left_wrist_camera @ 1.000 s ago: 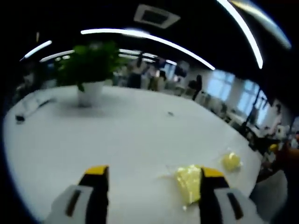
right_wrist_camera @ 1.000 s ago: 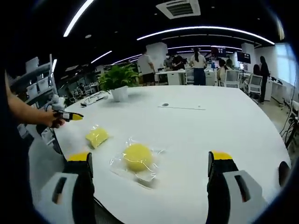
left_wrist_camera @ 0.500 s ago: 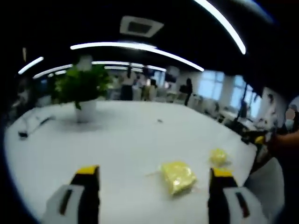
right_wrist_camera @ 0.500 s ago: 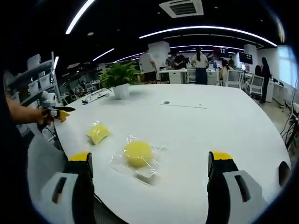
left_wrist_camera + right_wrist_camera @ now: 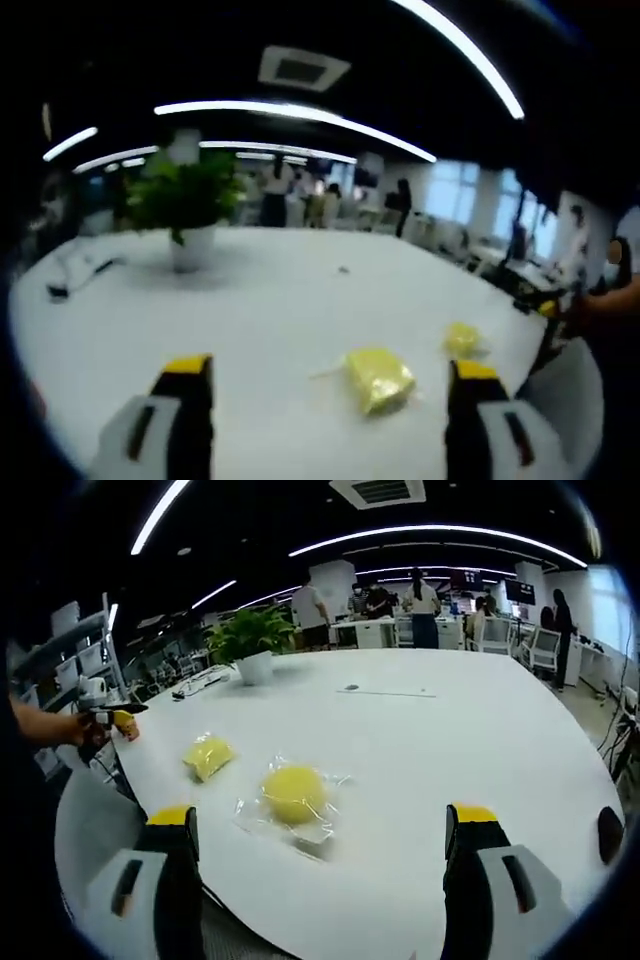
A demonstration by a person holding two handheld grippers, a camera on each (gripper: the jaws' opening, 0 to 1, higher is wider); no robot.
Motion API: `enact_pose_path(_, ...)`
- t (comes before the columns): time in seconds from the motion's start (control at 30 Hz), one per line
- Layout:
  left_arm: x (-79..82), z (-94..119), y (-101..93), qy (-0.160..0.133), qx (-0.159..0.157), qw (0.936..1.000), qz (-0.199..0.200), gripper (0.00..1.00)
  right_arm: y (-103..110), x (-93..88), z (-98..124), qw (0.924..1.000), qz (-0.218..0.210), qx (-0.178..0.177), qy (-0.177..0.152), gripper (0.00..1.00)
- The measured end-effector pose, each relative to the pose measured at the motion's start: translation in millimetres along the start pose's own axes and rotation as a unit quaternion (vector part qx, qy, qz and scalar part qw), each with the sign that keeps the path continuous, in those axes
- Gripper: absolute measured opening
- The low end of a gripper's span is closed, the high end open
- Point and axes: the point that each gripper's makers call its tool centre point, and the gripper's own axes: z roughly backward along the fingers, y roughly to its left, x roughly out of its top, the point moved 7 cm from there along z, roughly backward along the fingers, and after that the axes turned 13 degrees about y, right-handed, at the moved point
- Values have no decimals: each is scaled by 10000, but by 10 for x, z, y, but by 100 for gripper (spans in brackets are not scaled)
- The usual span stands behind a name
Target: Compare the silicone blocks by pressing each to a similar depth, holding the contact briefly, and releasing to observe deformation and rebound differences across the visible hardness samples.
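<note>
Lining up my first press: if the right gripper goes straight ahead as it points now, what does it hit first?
Probably the round yellow block in clear wrap, lying between the open right gripper jaws' lines; depth is uncertain.

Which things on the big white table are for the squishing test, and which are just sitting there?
For the test:
- round yellow block in a clear bag
- squarer yellow block in a bag
- left gripper and right gripper, both open and off the blocks

Just sitting there:
- potted plant
- cables near the plant
- the white table itself

Two bagged yellow silicone blocks: round (image 5: 293, 793), squarish (image 5: 209, 755); one potted plant (image 5: 249, 643).
</note>
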Motion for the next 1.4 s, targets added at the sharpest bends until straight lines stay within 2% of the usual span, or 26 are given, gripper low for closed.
enact_pose_path(0.1, -13, -8, 31, -64, -5, 9999, 143, 100, -43, -5, 35, 9999, -113, 19, 48, 96)
enact_pose_path(0.2, -46, -40, 24, 152, 146, 9997, 95, 100, -69, 25, 78, 9998, -216, -7, 22, 96)
enact_pose_path(0.33, -22, -56, -40, 101, -19, 9999, 135, 100, -69, 14, 112, 9999, -119, -29, -2, 96)
enact_pose_path(0.47, -28, -95, -116, 165, -88, 9998, -82, 100, -82, -20, 95, 9999, -28, -46, 102, 96)
enact_pose_path(0.53, -57, -109, -127, 282, -80, 9994, -207, 100, -74, 17, 92, 10000, -28, -32, 0, 96)
enact_pose_path(0.77, -82, -89, -110, 353, -163, 9989, -264, 100, -70, 47, 46, 10000, -9, -67, 5, 97)
enact_pose_path(0.87, -68, -91, -141, 426, -191, 9980, -428, 100, -87, 27, 33, 9999, -64, -111, 22, 97)
enact_pose_path(1.0, -66, -102, -184, 440, -268, 9974, -499, 100, -87, 10, 19, 9999, -127, -103, 42, 96)
enact_pose_path(1.2, -52, -127, -189, 364, -274, 9982, -401, 100, -109, -34, 43, 9997, -207, -31, 111, 96)
enact_pose_path(1.3, -48, -143, -209, 380, -307, 9981, -368, 100, -175, -79, 72, 9996, -247, -59, 158, 96)
enact_pose_path(1.4, -43, -161, -248, 372, -340, 9980, -370, 100, -267, -81, 145, 9990, -405, -158, 34, 96)
